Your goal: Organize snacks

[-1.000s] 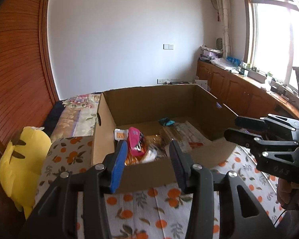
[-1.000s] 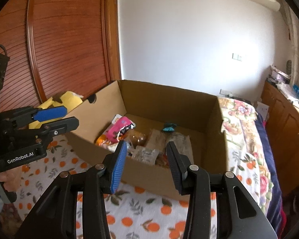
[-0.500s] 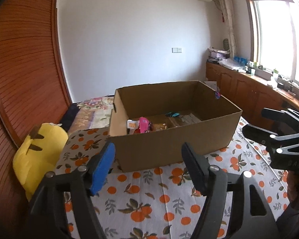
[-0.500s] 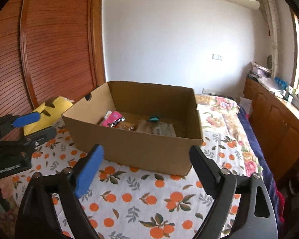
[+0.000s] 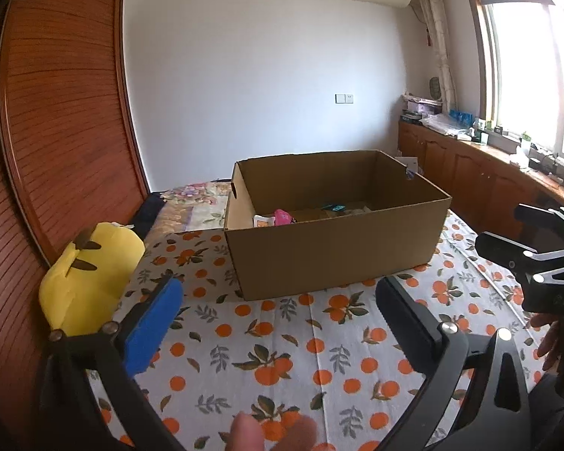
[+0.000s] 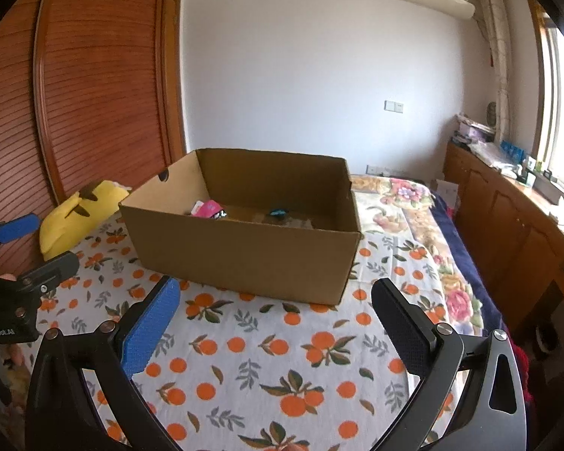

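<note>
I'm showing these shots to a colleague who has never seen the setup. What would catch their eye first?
Probably the big open cardboard box on the orange-print bedspread, with a pink snack packet showing inside near its left wall. Next, the yellow plush toy left of the box, and the open, empty left claw and right claw in the foreground.

A: State what the cardboard box conceals.
B: Its near wall hides most of the contents. Only the tops of a pink snack packet and a teal wrapper clear the rim; labels are too small to read.

A: Which items are cut off?
B: The right gripper is cropped by the right edge of the left wrist view. Blurred fingertips leave the bottom edge. The yellow plush toy is partly behind the box corner.
</note>
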Demonstrator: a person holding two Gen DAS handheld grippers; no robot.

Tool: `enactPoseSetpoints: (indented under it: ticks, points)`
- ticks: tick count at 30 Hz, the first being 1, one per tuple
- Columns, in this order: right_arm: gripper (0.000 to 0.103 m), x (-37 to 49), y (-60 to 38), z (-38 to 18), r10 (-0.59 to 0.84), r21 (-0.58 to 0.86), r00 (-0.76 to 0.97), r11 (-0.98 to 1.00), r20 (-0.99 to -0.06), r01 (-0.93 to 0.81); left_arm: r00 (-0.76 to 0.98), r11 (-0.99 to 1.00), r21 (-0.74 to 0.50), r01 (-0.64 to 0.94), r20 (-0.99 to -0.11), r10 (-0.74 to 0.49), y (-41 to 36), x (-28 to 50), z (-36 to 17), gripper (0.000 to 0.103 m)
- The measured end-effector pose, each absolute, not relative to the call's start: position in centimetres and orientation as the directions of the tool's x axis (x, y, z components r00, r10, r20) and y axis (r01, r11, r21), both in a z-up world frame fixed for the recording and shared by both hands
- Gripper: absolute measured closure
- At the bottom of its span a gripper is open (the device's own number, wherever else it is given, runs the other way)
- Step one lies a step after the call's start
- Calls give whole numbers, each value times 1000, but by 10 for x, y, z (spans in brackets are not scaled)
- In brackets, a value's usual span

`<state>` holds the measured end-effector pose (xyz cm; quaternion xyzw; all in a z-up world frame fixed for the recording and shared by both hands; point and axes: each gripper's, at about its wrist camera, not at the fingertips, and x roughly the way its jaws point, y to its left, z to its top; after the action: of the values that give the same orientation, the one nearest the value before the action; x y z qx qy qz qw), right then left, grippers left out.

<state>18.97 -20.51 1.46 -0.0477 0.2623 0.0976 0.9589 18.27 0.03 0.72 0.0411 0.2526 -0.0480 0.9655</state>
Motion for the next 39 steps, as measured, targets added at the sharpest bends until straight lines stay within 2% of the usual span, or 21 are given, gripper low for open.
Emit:
enactPoseSetpoints:
  ticks: [14, 20, 33, 39]
  points:
    - [0, 136, -212, 32, 140, -19, 869, 985, -475, -169, 868, 996, 40, 85, -494, -54, 6, 135, 18, 0]
    - [0, 113, -220, 40, 116, -9, 879, 991, -462, -136, 891, 996, 62, 70, -452, -34, 6, 103, 25, 0]
    - [0, 71, -228, 48, 75, -13, 896, 996, -439, -90, 900, 998, 44, 48, -435, -24, 11, 61, 38, 0]
    - [0, 47, -231, 46, 56, -16, 913, 998, -405, -68, 918, 998, 59, 33, -398, -7, 12, 44, 38, 0]
